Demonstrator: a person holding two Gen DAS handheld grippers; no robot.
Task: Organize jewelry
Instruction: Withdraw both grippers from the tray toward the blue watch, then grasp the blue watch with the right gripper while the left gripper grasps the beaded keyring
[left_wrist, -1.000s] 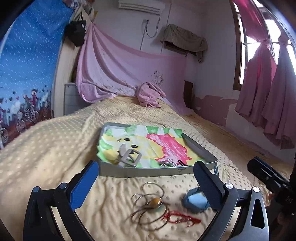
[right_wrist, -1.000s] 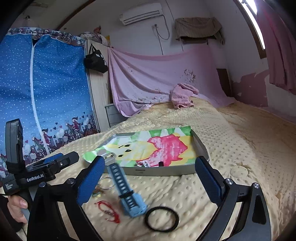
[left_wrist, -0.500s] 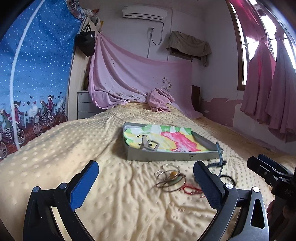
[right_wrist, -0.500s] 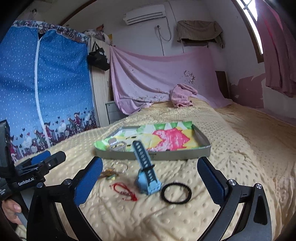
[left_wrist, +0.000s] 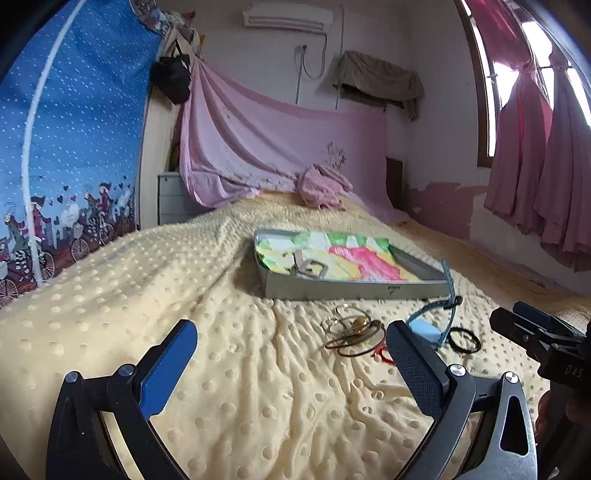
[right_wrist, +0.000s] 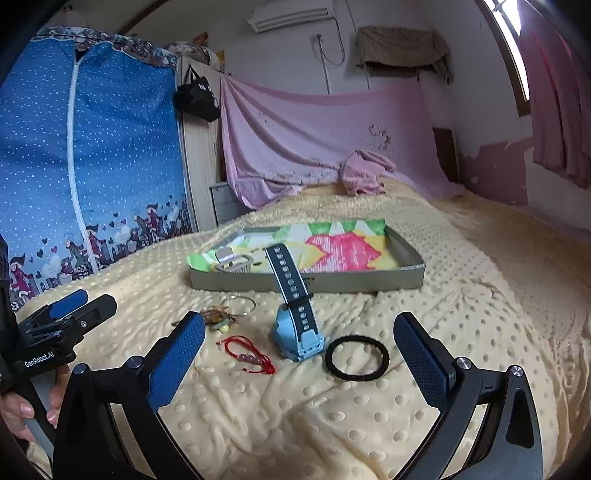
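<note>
A grey tray (right_wrist: 306, 283) lined with colourful paper sits on the yellow bedspread; it also shows in the left wrist view (left_wrist: 351, 287). A beige buckle piece (right_wrist: 236, 263) lies in it. In front of the tray lie a blue watch (right_wrist: 295, 325), a black hair band (right_wrist: 357, 357), a red string bracelet (right_wrist: 248, 354) and a bunch of metal bangles (left_wrist: 351, 330). My left gripper (left_wrist: 291, 360) is open and empty, held back from the bangles. My right gripper (right_wrist: 299, 360) is open and empty, near the watch and band.
The dotted yellow bedspread (left_wrist: 147, 280) covers the whole bed. A pink cloth (left_wrist: 321, 184) lies at the far end. A blue fabric wardrobe (right_wrist: 92, 155) stands on the left. Pink curtains (left_wrist: 535, 166) hang on the right.
Both grippers have pulled back and away from the jewelry, so the tray and items look farther off. Both stay open and empty. The items have not moved.
</note>
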